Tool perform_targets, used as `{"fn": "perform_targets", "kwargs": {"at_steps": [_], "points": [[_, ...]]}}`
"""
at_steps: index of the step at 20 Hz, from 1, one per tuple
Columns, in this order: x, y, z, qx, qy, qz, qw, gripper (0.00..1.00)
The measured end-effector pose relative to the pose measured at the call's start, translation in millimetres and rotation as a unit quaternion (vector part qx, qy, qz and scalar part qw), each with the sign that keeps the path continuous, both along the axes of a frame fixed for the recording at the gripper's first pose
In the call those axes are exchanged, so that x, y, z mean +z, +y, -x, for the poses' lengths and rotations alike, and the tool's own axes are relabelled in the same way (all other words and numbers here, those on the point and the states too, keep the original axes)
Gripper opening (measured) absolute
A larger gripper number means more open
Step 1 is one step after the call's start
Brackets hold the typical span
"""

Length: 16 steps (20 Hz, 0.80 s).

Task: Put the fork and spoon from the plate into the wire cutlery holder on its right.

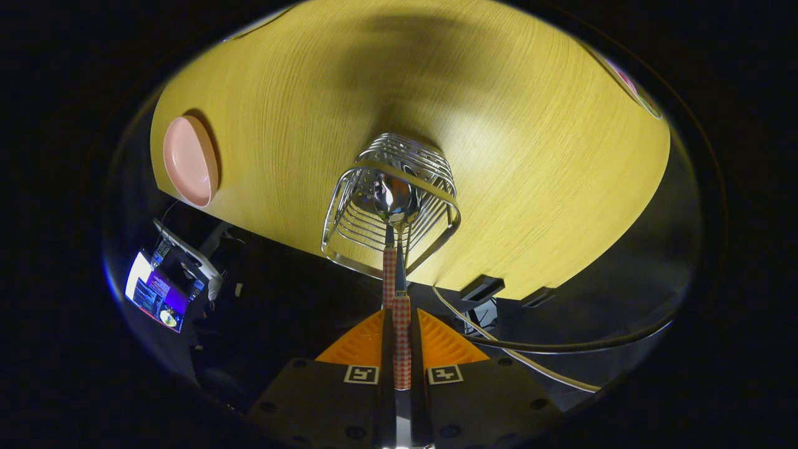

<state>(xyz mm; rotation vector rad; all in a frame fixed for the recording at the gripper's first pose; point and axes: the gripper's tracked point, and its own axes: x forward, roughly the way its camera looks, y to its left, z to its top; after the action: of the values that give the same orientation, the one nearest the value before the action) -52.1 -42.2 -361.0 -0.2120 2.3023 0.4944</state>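
Note:
My gripper (401,317) points down at the wire cutlery holder (349,199) on the wooden table (530,156). Its orange fingers (358,343) are shut on the red-checked handle of the spoon (402,343). The spoon's metal shaft runs down into the holder, and its shiny bowl (393,196) sits inside the wires. A second red-checked handle (388,271), probably the fork's, stands up out of the holder just beside the spoon's shaft; its head is hidden. The pink plate (190,161) lies on the table to the holder's left, with nothing visible on it.
The table's near edge runs just under the holder. Below it are a black cable (561,346), dark fittings (480,288) and a lit screen (156,293) off to the left. Bare wood surrounds the holder.

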Motion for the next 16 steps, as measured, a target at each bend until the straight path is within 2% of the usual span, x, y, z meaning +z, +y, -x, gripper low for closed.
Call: {"fn": "perform_targets", "kwargs": {"at_steps": [5,6,7,9,11,14,15,16], "points": [[-10.1,12.4,-9.1,-0.026,-0.032,-0.019,0.999,0.19],[-10.5,15.6,-12.3,-0.033,-0.046,-0.028,0.998,0.2],[-9.8,16.9,-17.1,-0.04,-0.065,-0.037,0.996,0.27],[-5.2,21.6,-23.4,-0.06,-0.108,-0.063,0.99,0.29],[1.2,26.9,-27.5,-0.088,-0.153,-0.087,0.98,0.4],[11.6,33.4,-30.7,-0.136,-0.221,-0.119,0.958,0.5],[17.3,34.1,-33.0,-0.147,-0.247,-0.127,0.949,0.6],[21.9,34.6,-36.5,-0.155,-0.278,-0.136,0.938,0.66]]}}
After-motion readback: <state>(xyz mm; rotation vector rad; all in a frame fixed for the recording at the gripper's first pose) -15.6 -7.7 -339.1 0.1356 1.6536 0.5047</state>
